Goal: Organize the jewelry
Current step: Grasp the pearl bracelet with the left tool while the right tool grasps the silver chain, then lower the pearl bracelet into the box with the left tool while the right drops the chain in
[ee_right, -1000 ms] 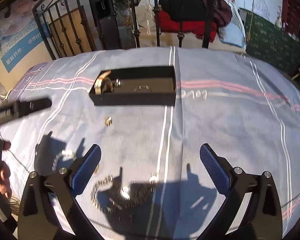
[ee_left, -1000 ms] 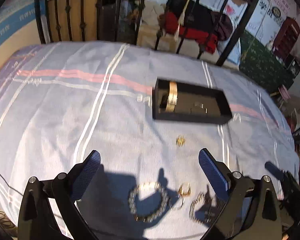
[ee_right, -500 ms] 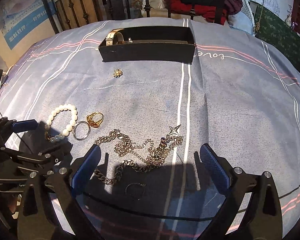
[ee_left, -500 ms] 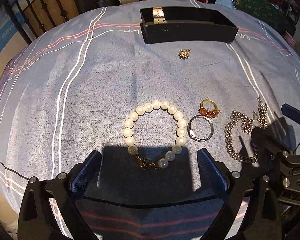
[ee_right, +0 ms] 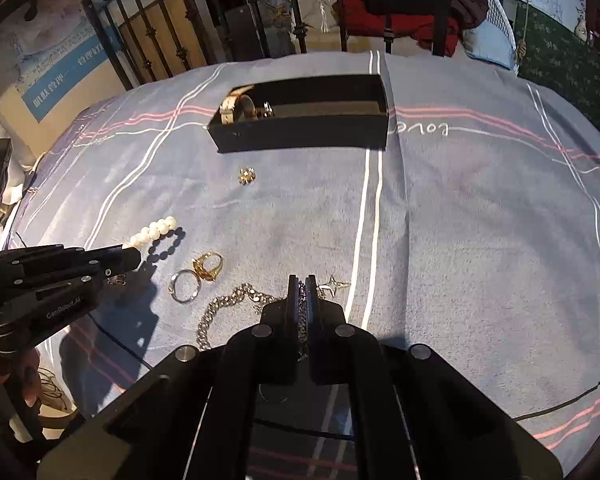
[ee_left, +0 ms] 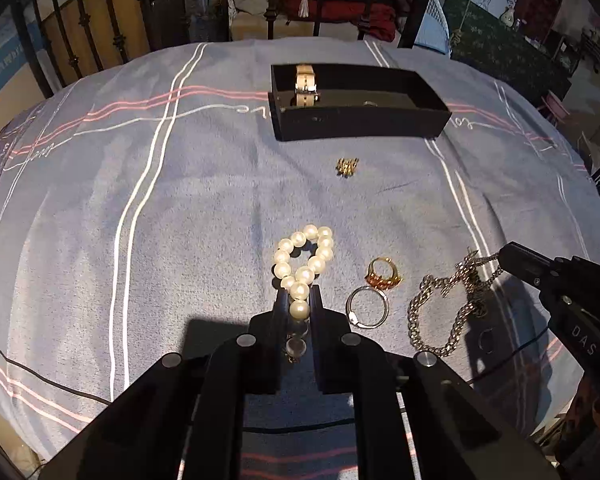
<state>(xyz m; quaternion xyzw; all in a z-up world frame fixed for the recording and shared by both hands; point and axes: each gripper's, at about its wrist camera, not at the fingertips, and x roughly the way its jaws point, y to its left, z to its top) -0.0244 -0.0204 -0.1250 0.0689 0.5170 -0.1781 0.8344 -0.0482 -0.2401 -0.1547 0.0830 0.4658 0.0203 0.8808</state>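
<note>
Left gripper (ee_left: pixel 299 300) is pinched on the floppy white pearl bead bracelet (ee_left: pixel 302 259) near its clasp, right gripper (ee_right: pixel 299 288) clamped on the slinky, tangle-prone silver chain necklace (ee_right: pixel 236 312), so both will probably dangle when lifted.

- The left gripper (ee_left: pixel 299 307), wide open before, has closed — pearl bracelet (ee_left: pixel 303 256) now pinched between its fingers, squeezed narrow.
- The right gripper (ee_right: pixel 300 294) has likewise closed on the chain (ee_right: pixel 224 307) between its fingers.
</note>
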